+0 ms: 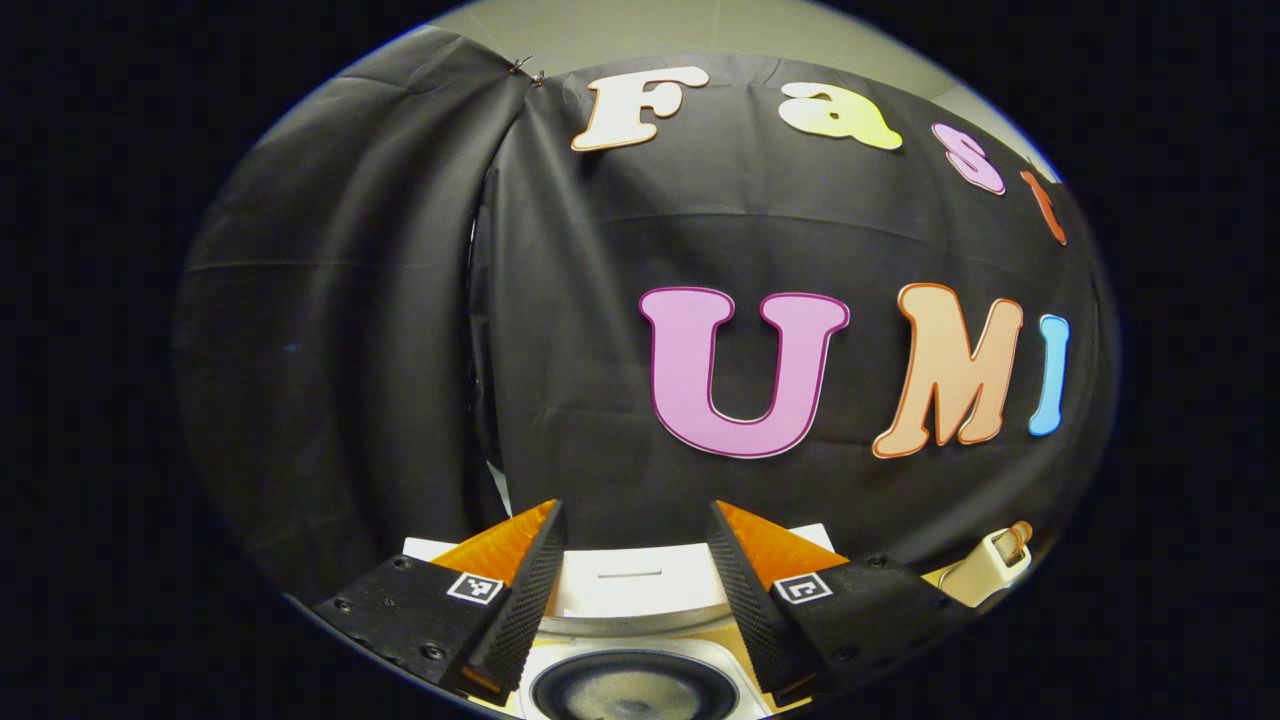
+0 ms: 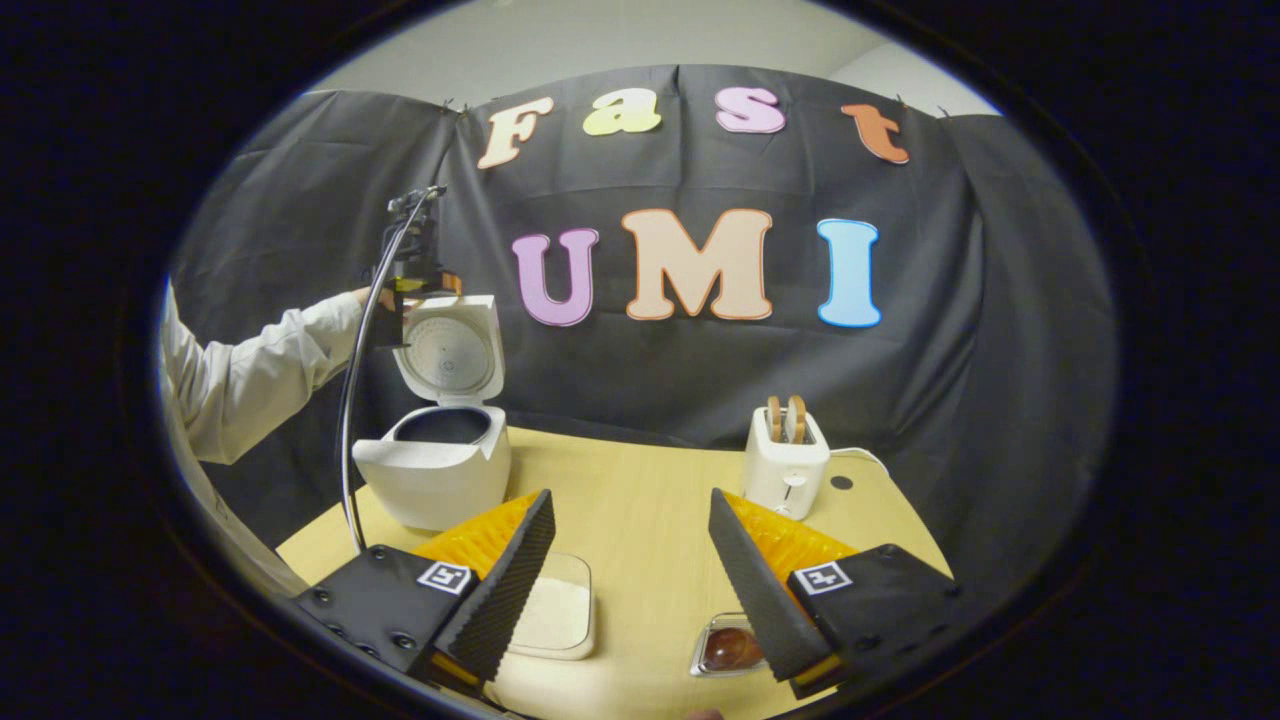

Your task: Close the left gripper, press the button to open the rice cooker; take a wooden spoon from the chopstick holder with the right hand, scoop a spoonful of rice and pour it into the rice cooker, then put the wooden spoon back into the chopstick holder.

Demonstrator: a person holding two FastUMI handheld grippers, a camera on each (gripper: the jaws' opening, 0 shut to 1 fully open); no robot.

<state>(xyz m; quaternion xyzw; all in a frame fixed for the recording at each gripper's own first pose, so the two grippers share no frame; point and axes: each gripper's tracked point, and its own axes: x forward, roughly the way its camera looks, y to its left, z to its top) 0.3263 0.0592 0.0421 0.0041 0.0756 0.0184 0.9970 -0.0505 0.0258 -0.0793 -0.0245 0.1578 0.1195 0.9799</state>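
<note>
The white rice cooker (image 2: 436,475) stands open at the table's far left, its lid (image 2: 448,352) raised upright and the dark inner pot showing. In the left gripper view my left gripper (image 1: 635,508) is open and hovers over the cooker, with the lid (image 1: 630,585) and the pot's mouth (image 1: 632,692) just below its fingers. The right gripper view shows that left gripper (image 2: 410,268) held by a hand near the lid's top edge. My right gripper (image 2: 630,500) hangs open and empty above the table's near side. A clear tub of white rice (image 2: 556,612) lies beside its left finger.
A white toaster (image 2: 787,462) with two slices stands at the back right, also seen as the toaster (image 1: 990,565) in the left gripper view. A small clear dish with something dark red (image 2: 728,648) sits near the front. A white sleeve (image 2: 262,370) and a black cable (image 2: 352,420) cross the left side.
</note>
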